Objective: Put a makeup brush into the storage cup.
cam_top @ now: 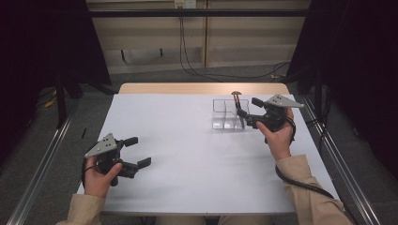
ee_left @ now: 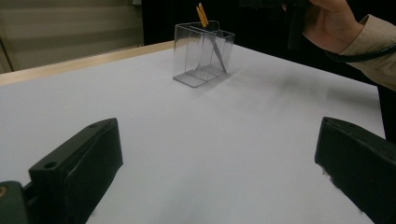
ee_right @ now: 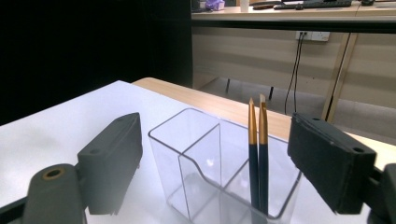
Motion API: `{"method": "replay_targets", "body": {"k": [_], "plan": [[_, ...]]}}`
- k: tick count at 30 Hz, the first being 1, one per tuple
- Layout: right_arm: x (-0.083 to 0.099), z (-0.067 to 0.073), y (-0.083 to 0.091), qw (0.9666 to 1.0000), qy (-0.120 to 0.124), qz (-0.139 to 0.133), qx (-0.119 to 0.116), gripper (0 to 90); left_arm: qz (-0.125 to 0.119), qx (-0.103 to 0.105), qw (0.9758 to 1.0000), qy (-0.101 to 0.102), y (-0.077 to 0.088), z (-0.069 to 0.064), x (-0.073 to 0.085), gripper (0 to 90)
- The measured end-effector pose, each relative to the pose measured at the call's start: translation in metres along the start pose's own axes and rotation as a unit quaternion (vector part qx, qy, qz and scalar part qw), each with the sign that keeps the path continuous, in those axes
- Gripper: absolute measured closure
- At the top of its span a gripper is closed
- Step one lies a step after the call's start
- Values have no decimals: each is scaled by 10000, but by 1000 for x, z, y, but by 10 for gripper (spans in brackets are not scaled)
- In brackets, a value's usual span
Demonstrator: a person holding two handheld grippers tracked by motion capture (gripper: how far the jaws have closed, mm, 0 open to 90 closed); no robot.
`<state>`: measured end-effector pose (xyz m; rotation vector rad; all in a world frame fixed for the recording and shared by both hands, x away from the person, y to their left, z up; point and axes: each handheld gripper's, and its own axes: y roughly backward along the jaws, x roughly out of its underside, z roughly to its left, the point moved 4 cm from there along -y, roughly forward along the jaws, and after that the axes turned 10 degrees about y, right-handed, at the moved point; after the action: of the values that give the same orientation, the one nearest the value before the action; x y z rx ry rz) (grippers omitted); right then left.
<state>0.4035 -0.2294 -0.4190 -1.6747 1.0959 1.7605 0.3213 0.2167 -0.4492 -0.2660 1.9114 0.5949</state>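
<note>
Two dark brushes (ee_right: 258, 163) with gold tips stand nearly upright in one end compartment of the clear holder (ee_right: 187, 154).

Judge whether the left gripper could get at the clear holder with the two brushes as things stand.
Probably yes: bare table lies between the open left gripper and the clear holder. But the right gripper hovers at the holder's far side, beside the brushes.
</note>
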Motion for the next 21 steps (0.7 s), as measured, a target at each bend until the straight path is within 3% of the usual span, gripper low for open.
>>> {"method": "replay_targets", "body": {"k": [11, 21], "plan": [[5, -1, 15, 10000, -45, 6, -29, 148, -8, -15, 10000, 12, 1, 0, 0, 7], [9, 6, 27, 9998, 19, 22, -194, 125, 2, -20, 10000, -12, 1, -2, 0, 7]]}}
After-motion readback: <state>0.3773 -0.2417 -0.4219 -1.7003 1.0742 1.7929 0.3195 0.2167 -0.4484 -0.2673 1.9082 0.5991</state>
